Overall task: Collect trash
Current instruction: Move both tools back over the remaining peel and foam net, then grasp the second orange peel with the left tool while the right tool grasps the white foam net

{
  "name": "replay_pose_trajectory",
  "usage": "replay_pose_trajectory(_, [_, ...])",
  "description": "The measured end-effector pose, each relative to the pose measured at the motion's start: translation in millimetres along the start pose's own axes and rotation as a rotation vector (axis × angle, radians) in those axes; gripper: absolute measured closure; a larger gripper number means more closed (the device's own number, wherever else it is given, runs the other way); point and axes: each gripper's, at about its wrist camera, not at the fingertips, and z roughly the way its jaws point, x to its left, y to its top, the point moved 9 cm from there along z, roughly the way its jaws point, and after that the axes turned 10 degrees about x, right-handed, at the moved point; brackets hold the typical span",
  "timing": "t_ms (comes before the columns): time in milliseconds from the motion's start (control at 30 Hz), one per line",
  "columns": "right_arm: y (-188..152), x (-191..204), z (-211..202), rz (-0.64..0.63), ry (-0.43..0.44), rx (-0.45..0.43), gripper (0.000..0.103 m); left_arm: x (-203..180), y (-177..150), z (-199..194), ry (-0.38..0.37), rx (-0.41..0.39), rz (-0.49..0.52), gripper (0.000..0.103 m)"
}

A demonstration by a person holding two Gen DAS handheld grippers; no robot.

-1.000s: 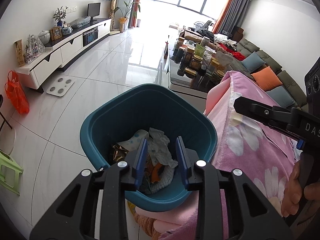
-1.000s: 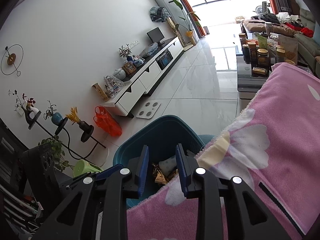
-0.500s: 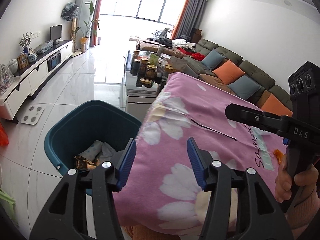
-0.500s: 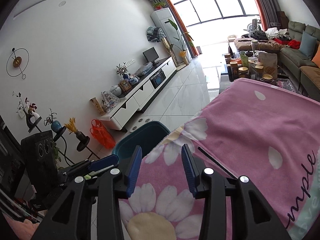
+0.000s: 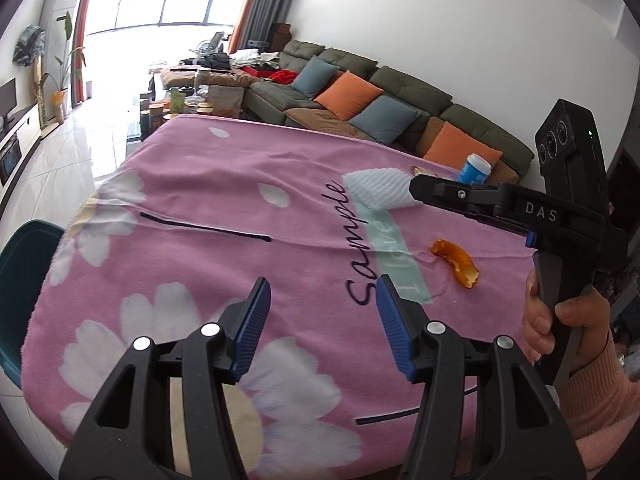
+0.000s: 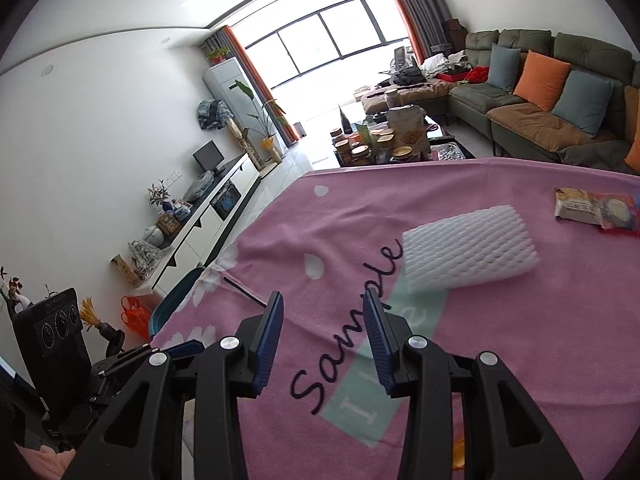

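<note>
Above pink blanket (image 5: 208, 184): left gripper (image 5: 320, 312), right gripper (image 6: 322, 320) jaws wide apart, empty; foam net (image 6: 468, 250), orange peel (image 5: 456, 262) nearby.

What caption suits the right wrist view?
Open right gripper hovering above pink blanket, facing white foam net and snack wrapper.

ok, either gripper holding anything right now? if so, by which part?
Nothing is held. The left gripper and right gripper are both open with bare pads, above the pink blanket. The foam net and orange peel lie untouched.
</note>
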Motion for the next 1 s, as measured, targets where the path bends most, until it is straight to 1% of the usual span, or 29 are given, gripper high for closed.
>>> replay_pose_trajectory(167, [3, -42, -21, 0.056, -0.045, -0.046, 0.064, -59, 4, 36, -0.074, 0.059, 0.093, 0.048])
replay_pose_trajectory(200, [3, -47, -24, 0.063, -0.050, -0.052, 0.064, -70, 5, 43, -0.076, 0.068, 0.105, 0.048])
replay_pose_trajectory(367, [1, -66, -30, 0.086, -0.059, -0.062, 0.064, -116, 7, 76, -0.120, 0.125, 0.164, 0.048])
replay_pose_trajectory(467, [0, -76, -31, 0.097, -0.060, -0.062, 0.064, -135, 9, 90, -0.147, 0.152, 0.186, 0.049])
replay_pose_trajectory(533, [-1, -82, -31, 0.107, -0.057, -0.062, 0.064, -146, 9, 98, -0.166, 0.171, 0.199, 0.050])
replay_pose_trajectory(700, [1, -97, -33, 0.125, -0.053, -0.065, 0.064, -163, 8, 121, -0.181, 0.222, 0.205, 0.057])
replay_pose_trajectory(733, [1, -99, -32, 0.128, -0.051, -0.064, 0.064, -165, 8, 126, -0.183, 0.232, 0.202, 0.059])
replay_pose_trajectory(800, [1, -102, -30, 0.135, -0.047, -0.061, 0.063, -165, 8, 135, -0.183, 0.251, 0.191, 0.067])
replay_pose_trajectory(867, [1, -105, -27, 0.139, -0.047, -0.056, 0.063, -162, 10, 139, -0.184, 0.259, 0.172, 0.070])
replay_pose_trajectory(967, [1, -108, -22, 0.143, -0.046, -0.045, 0.063, -162, 12, 144, -0.201, 0.266, 0.151, 0.072])
replay_pose_trajectory(1000, [1, -109, -21, 0.144, -0.047, -0.041, 0.063, -161, 13, 145, -0.204, 0.270, 0.148, 0.074])
